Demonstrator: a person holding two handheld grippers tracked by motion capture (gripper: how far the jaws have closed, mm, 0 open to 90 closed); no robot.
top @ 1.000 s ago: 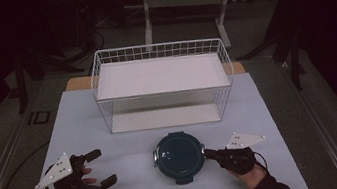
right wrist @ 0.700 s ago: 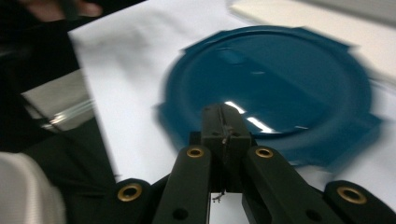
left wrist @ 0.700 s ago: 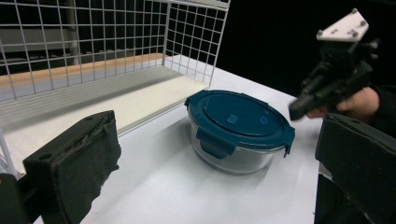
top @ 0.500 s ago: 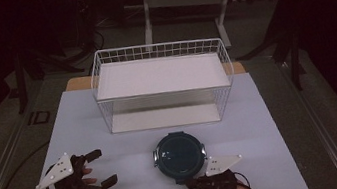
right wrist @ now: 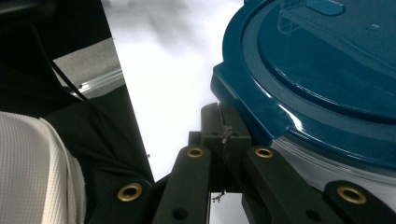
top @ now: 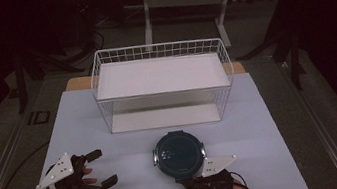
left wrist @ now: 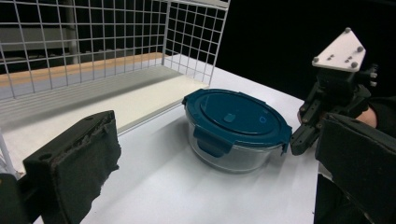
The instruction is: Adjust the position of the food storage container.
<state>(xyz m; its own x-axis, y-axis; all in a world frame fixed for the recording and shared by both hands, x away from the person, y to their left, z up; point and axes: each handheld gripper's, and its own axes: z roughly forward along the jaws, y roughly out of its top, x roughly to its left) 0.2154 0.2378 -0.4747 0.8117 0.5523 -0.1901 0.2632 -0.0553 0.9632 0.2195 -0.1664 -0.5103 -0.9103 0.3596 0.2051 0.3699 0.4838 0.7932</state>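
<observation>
A round glass container with a dark teal clip lid point(top: 178, 152) point(left wrist: 233, 126) point(right wrist: 322, 70) stands on the white table, front centre. My right gripper point(top: 187, 179) point(right wrist: 224, 125) is shut with nothing between its pads. Its tips rest against the near rim of the lid, just under the edge; the left gripper view has them point(left wrist: 299, 145) at the lid's right side. My left gripper point(top: 101, 168) point(left wrist: 218, 140) is open at the front left, well apart from the container and aimed at it, with nothing between its jaws.
A white wire basket point(top: 98, 79) point(left wrist: 187, 42) with a flat white shelf stands behind the container at mid-table. The table's front edge lies right under both hands. A dark floor and stand legs surround the table.
My right gripper has moved left and toward the table's front edge, from the container's right side to its near rim. The left gripper and the container have stayed in place.
</observation>
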